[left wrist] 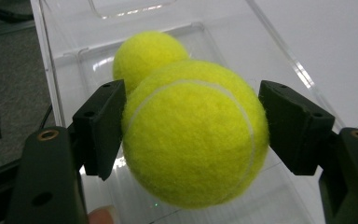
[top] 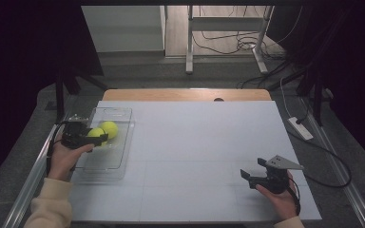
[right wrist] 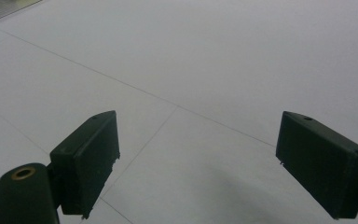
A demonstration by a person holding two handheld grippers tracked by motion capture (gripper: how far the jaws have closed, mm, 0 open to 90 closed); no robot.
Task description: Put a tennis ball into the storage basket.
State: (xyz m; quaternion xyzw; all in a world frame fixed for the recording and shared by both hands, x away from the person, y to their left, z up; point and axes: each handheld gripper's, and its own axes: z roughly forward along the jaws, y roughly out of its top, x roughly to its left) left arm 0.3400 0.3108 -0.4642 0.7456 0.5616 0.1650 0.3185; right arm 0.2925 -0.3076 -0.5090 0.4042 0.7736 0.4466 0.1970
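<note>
A yellow-green tennis ball (left wrist: 193,135) sits between the black jaws of my left gripper (left wrist: 196,112), which is shut on it; both jaws press its sides. In the high view this ball (top: 96,134) and left gripper (top: 97,137) hang over a clear plastic tray (top: 105,164) at the table's left. A second tennis ball (top: 109,128) lies in the tray just beyond the held one, also seen behind it as the far ball (left wrist: 147,53). My right gripper (top: 253,168) is near the table's front right, open and holding nothing, over the bare white surface (right wrist: 198,154).
The white tabletop (top: 195,142) spreads between the two hands. The tray's clear walls (left wrist: 65,84) rise close beside my left jaws. Beyond the table's far edge are a metal frame (top: 190,42) and cables (top: 247,45) on the floor.
</note>
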